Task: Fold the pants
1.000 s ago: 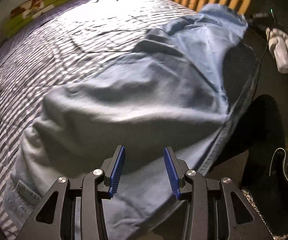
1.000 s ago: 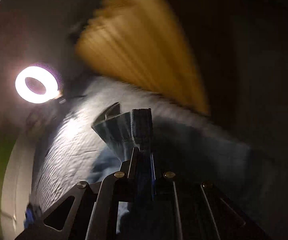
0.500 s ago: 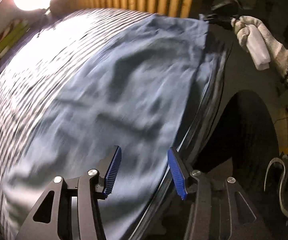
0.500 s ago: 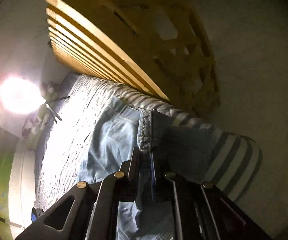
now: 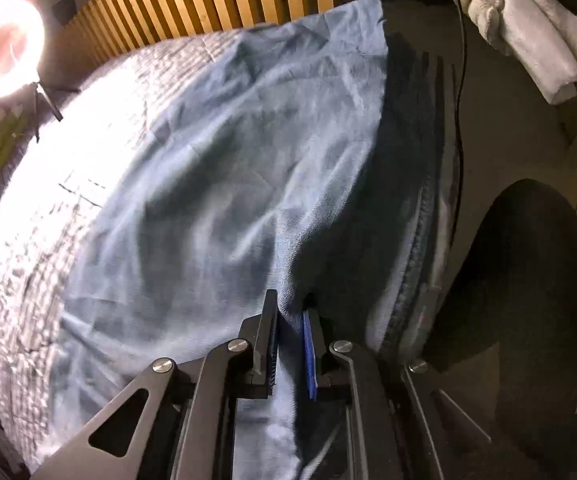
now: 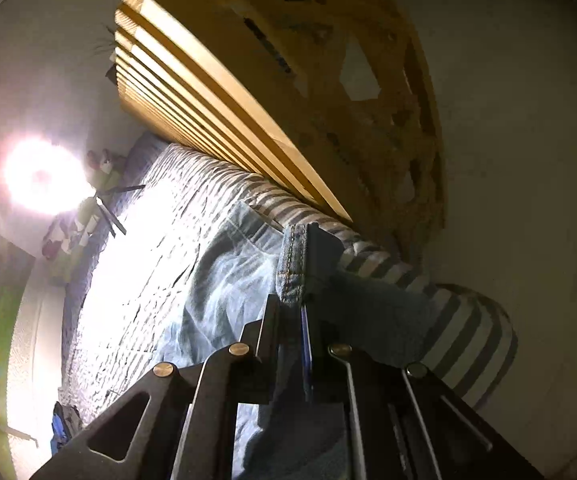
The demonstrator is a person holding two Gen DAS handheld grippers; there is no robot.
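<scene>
Stretching along the bed (image 5: 28,240) toward the slatted headboard at frame top, the pants (image 5: 228,168) lie lengthwise; left gripper (image 5: 288,320) closing on their near edge, right gripper (image 6: 288,312) clamping the hem (image 6: 293,264).

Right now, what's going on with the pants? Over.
Left gripper closing on a fold of the pants. Right gripper shut on the stitched hem. Pants spread on the striped bed. Nothing in the way.

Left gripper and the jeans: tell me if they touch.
Touching. The left wrist view shows the left gripper closing on a raised fold of the jeans, denim filling the gap between its pads.
</scene>
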